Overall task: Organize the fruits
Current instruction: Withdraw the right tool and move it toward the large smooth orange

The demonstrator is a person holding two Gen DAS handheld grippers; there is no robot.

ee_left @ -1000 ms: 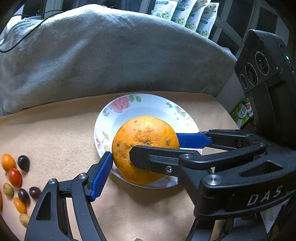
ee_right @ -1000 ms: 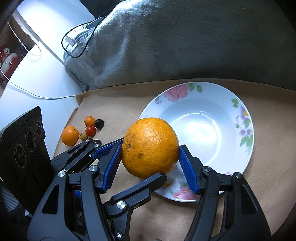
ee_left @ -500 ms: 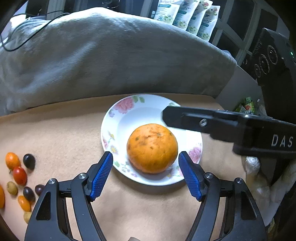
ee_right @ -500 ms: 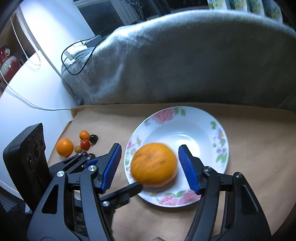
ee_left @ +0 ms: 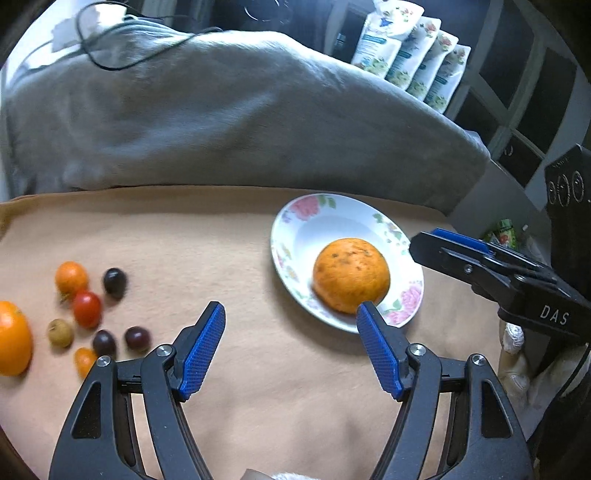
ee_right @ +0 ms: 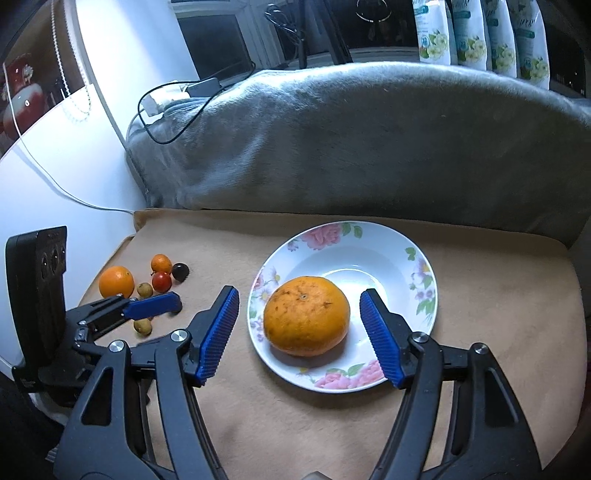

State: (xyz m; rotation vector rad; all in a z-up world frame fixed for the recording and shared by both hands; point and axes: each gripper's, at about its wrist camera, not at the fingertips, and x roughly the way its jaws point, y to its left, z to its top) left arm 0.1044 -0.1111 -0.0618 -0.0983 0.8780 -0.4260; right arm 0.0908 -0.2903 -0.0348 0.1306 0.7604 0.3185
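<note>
Step in hand: you have the large orange [ee_right: 306,315] lying in the floral plate [ee_right: 424,295], toward its near-left side; I judge that placement done and the small fruits next.
Right gripper: your right gripper [ee_right: 299,334] stands wide with its jaws opening; the orange shows between the blue pads but neither one presses on it.
Left gripper: your left gripper [ee_left: 291,347] is wide and holds nothing, bare cloth between its pads, the plate's near rim just beyond its right pad.
Remaining fruit: the cluster of small fruits [ee_left: 88,314] lies on the cloth well apart from the plate, to its left: a smaller orange [ee_right: 116,281], a red one [ee_left: 86,309], dark ones and pale ones.
Next move: swing your left gripper over to the cluster, narrow the jaws to suit a small round fruit, and take one at a time; they look likely to roll if nudged.
Surface: a tan cloth [ee_right: 480,332], soft, slightly wrinkled.
Room: a grey blanket [ee_right: 351,136] is heaped behind the cloth with a black cable [ee_right: 177,122] trailing over it; printed pouches [ee_right: 480,33] stand in a row beyond.
</note>
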